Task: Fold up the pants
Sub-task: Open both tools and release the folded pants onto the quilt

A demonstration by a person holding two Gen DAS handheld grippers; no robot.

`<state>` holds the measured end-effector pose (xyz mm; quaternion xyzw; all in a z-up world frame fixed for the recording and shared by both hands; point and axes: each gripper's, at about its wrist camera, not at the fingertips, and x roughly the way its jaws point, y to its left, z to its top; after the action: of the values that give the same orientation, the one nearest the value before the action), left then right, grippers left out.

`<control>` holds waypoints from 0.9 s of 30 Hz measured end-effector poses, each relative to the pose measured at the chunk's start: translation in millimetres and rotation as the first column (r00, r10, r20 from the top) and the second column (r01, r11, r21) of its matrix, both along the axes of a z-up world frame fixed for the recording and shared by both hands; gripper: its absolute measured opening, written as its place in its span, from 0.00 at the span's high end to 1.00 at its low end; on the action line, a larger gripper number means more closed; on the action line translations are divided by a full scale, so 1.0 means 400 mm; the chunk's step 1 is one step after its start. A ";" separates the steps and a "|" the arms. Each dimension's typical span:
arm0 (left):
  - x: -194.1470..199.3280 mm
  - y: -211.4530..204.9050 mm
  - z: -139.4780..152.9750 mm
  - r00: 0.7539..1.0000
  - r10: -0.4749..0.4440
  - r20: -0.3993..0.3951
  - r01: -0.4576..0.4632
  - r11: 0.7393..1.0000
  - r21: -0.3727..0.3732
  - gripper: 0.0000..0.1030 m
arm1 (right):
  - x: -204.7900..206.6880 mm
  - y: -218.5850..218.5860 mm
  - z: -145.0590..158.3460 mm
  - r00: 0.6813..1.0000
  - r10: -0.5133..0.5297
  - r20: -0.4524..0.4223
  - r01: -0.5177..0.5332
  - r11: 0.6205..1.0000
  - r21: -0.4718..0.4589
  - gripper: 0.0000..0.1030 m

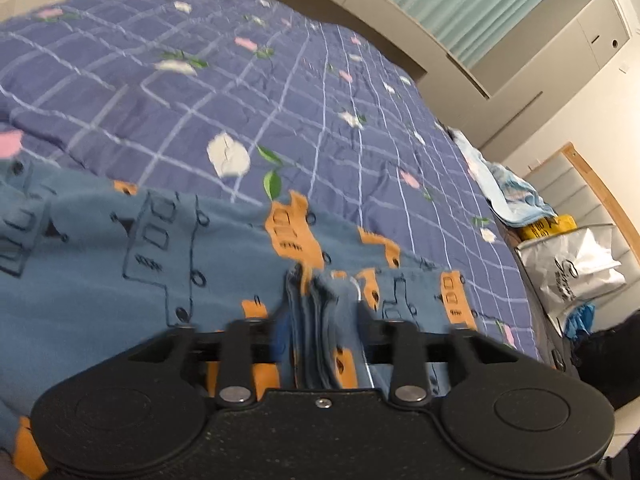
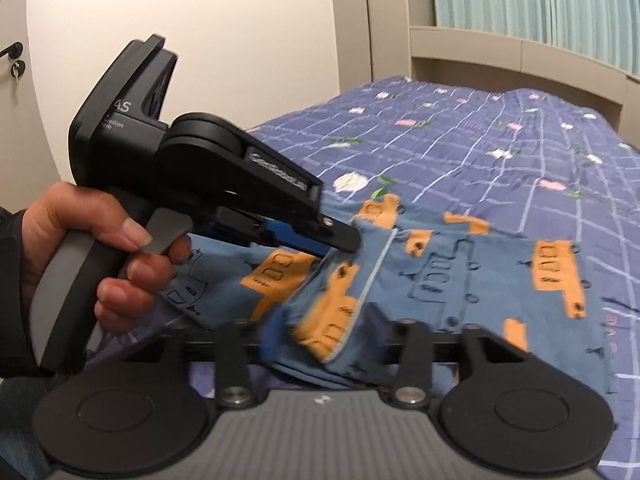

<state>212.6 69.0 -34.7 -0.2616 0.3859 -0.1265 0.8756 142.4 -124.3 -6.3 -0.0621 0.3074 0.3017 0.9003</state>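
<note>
Pants are laid on the bed, long axis sideways; the folded edge is bunched between both spread claws, left claw and right claw, gripped by neither.

Blue pants – orange truck print – bunched, lying on bed.

place: home bedroom | evidence: bed with blue checked floral quilt | pale green curtain | door with key
</note>
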 end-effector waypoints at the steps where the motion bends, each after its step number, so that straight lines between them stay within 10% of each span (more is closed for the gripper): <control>1: -0.005 -0.002 0.008 1.000 0.020 0.016 -0.021 0.999 0.024 0.35 | -0.006 -0.015 0.007 1.000 -0.008 0.014 0.008 1.000 0.000 0.29; 6: -0.012 -0.045 0.016 0.996 0.069 0.061 -0.079 0.981 0.175 0.08 | -0.001 -0.115 0.031 0.984 -0.140 0.113 0.146 0.988 -0.042 0.03; 12: -0.002 -0.085 -0.019 0.996 0.080 0.039 -0.088 0.947 0.309 0.07 | 0.117 -0.186 0.016 0.942 -0.299 0.151 0.323 0.930 -0.175 0.00; 27: -0.018 -0.075 -0.024 0.992 0.112 0.064 -0.127 0.933 0.338 0.06 | 0.264 -0.271 -0.048 0.888 -0.405 0.219 0.454 0.850 -0.269 0.00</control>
<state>205.3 39.1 -44.2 -0.1261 0.3661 -0.0100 0.9219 248.0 -232.6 -25.6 -0.1565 0.2870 0.0341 0.9444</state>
